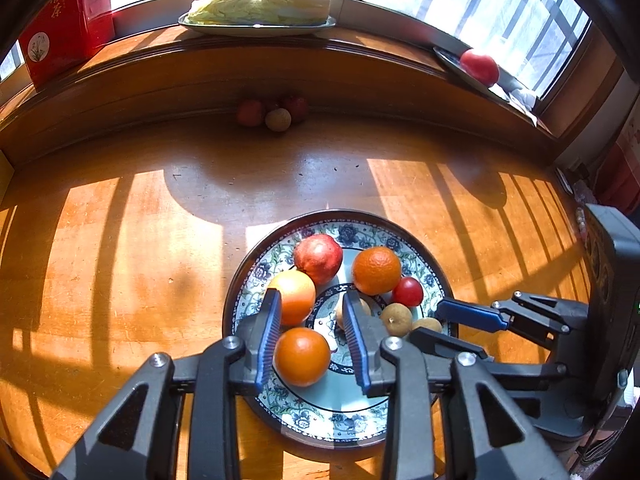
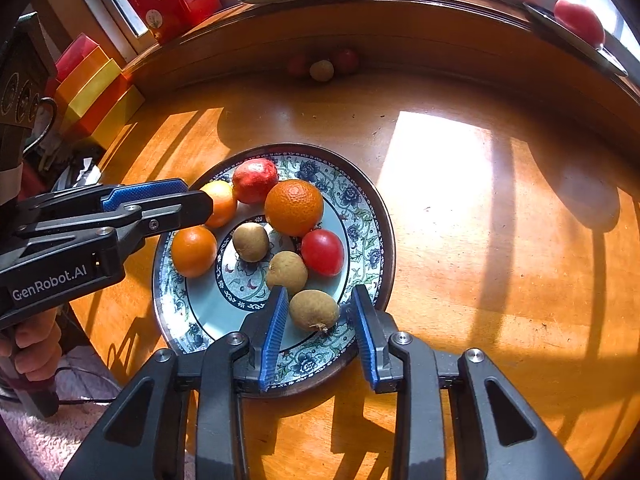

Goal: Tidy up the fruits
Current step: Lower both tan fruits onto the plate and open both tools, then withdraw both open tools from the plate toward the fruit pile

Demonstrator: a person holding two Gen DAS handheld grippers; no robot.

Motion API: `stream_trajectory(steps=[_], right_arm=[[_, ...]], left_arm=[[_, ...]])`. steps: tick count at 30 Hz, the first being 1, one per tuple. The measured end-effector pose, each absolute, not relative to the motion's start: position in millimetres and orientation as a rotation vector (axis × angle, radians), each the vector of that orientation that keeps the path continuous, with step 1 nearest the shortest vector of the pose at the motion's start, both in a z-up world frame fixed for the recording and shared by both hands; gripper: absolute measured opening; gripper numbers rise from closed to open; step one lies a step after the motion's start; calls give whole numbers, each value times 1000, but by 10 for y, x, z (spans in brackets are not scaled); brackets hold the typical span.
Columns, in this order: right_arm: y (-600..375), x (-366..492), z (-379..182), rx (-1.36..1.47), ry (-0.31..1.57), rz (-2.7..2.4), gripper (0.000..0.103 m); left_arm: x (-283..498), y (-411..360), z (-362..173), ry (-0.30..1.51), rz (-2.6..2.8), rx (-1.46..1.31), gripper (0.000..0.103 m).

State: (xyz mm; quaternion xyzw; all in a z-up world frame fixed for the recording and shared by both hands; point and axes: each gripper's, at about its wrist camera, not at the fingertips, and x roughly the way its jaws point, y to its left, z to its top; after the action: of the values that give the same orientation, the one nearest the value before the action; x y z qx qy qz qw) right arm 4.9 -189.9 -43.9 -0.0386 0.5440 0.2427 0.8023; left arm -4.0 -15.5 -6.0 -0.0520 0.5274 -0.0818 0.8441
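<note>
The left gripper [image 1: 310,334] has its jaws spread around an orange [image 1: 302,356] on the plate [image 1: 340,426], not squeezing. The right gripper [image 2: 320,322] jaws are spread beside a small brown fruit [image 2: 314,309]. Both fruits look dropped off. Next, probably lift away for the fruits by the wall [image 1: 272,114].
</note>
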Motion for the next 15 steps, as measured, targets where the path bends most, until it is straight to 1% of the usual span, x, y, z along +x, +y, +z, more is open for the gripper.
stream_trajectory(steps=[4,5,10,15], right_arm=[[-1910,54,-395,-84,1151,517,46],[-1908,63,-382,-87,1146,516,46],[-1913,96,-300,-89,1125,519,47],[-1928,167,-205,-89,1097,525,47]], left_arm=[[-29,-113,-53,1113,-157,-114,36],[-27,-105,-50,1113,-153,-114,37],[17,-53,-18,1104,-123,-107,44],[107,24,23,1090,-92,-93,46]])
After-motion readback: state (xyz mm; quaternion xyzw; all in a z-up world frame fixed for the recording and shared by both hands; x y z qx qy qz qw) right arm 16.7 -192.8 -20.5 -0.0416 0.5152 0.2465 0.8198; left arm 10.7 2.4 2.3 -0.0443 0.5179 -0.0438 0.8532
